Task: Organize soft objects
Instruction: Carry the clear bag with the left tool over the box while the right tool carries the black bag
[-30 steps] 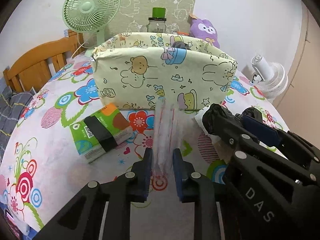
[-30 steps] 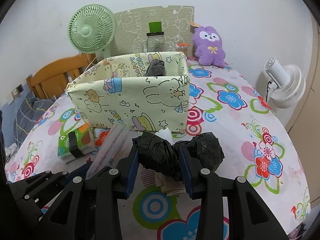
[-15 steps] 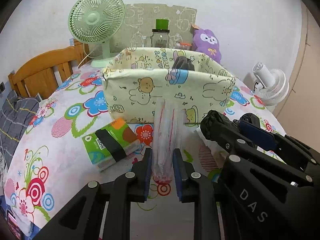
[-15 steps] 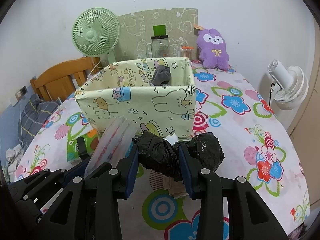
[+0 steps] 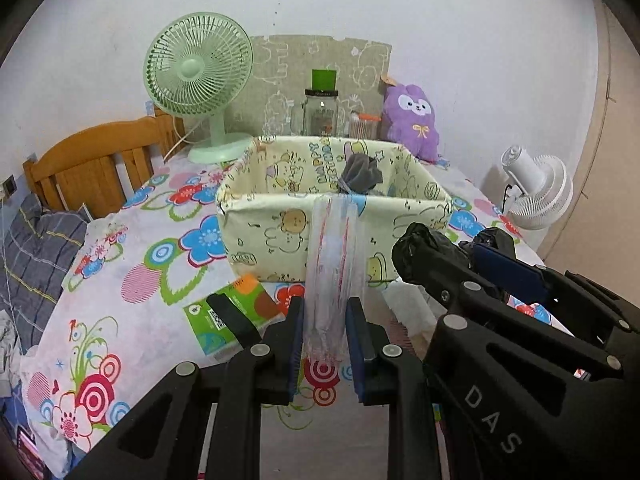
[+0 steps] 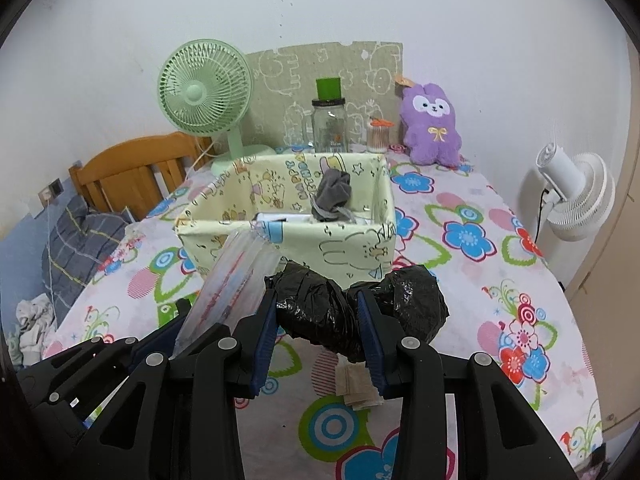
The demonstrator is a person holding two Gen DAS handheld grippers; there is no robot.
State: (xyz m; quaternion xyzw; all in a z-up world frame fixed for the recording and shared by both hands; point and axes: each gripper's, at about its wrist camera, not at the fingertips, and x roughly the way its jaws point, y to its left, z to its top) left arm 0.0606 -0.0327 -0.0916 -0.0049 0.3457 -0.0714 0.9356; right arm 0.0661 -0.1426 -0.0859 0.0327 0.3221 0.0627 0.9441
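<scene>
Seemingly both loads are lifted clear of the table and aimed at the same target. From the left wrist camera, the left gripper (image 5: 322, 330) has its jaws pinched on one clear plastic bag (image 5: 334, 264) with red striping; the bag's long axis runs straight out from the jaws, and its far end overlaps the near wall of the cartoon-print fabric bin (image 5: 280, 236), which stands directly ahead. One grey cloth bundle (image 5: 360, 174) shows over the bin's rim, apparently inside it. One green tissue pack (image 5: 230, 320) lies on the flowered tablecloth (image 5: 120, 280) just left of the jaws, untouched. The right gripper (image 5: 472, 264) shows at right with one black plastic bundle (image 5: 420, 252) in its jaws. From the right wrist camera, the right gripper (image 6: 316, 320) is clamped across the waist of that black bundle (image 6: 320, 312), whose long axis lies crosswise to the fingers, one lobe bulging out to the right. The bin (image 6: 348, 244) lies ahead and slightly left, its opening visible. The clear bag (image 6: 236, 276) slants toward the bin at left, so I judge the left gripper the nearer of the two. One folded beige cloth (image 6: 356, 384) lies on the table under the right jaws.
</scene>
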